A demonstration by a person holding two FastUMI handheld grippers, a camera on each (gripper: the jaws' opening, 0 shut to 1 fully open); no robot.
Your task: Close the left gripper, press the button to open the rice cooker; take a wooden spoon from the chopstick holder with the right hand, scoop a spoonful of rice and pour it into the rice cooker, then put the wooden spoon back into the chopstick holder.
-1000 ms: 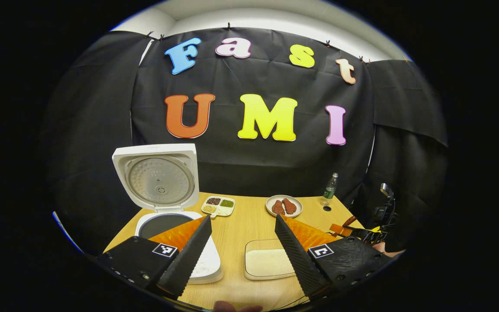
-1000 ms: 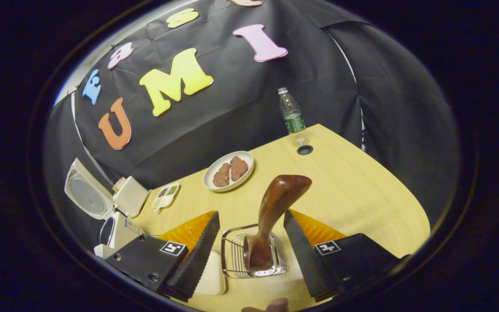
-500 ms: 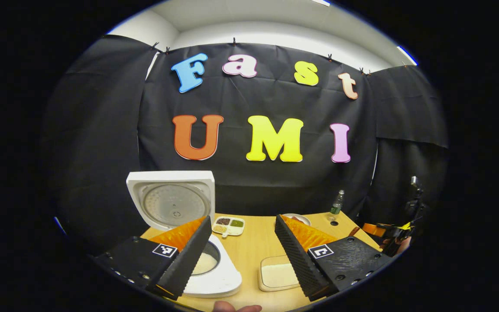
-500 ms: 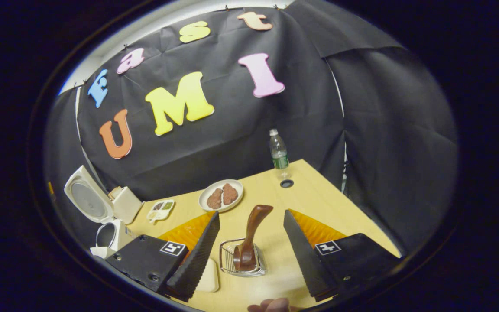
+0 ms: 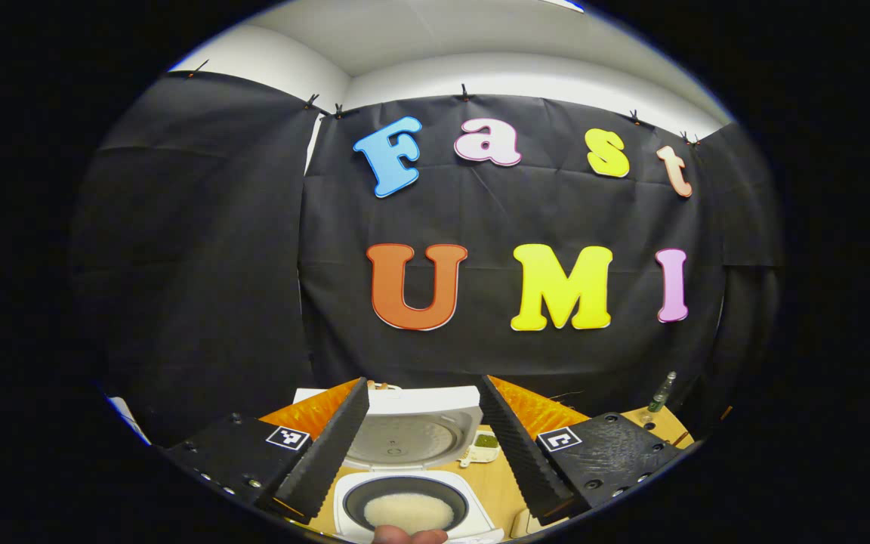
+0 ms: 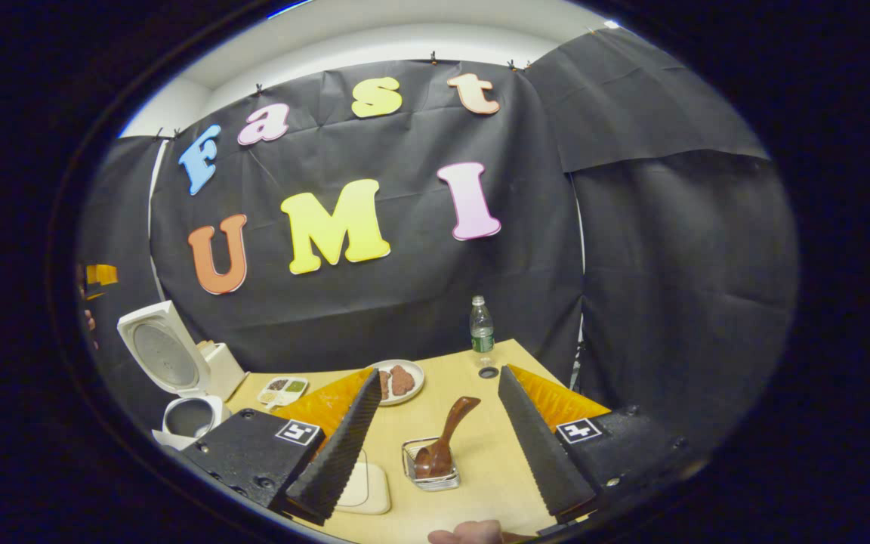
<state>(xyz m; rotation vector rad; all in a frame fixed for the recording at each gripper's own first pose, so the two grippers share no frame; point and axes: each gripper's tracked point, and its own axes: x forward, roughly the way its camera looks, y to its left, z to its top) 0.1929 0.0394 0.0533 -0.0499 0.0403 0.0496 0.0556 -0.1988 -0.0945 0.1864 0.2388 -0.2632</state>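
Right gripper (image 6: 435,431): jaws spread wide, nothing between them, held above the wooden table (image 6: 495,453). Wooden spoon (image 6: 444,442) sits in the wire chopstick holder (image 6: 429,470), which stands on the table in the gap between the fingers but well beyond them, untouched. Spoon orientation: bowl end down inside the holder, handle rising out and leaning up and to the right in the right gripper view; long axis tilted, not upright, free end toward the far right edge of the table. A fingertip (image 6: 465,533) of the person shows at the bottom edge of that view.

Just left of the holder: shallow tray of rice (image 6: 363,489), partly behind the left finger. Farther back: plate with two brown pieces (image 6: 401,380), small divided dish (image 6: 282,390), plastic bottle (image 6: 482,331) near the far edge.

Left gripper (image 5: 424,431): jaws likewise apart and empty, held over the rice cooker (image 5: 408,508). Cooker lid (image 5: 405,434) stands open behind the pot; white rice (image 5: 408,511) lies in the dark inner pot. In the right gripper view the cooker (image 6: 189,415) stands at the table's far left, well apart from the holder.
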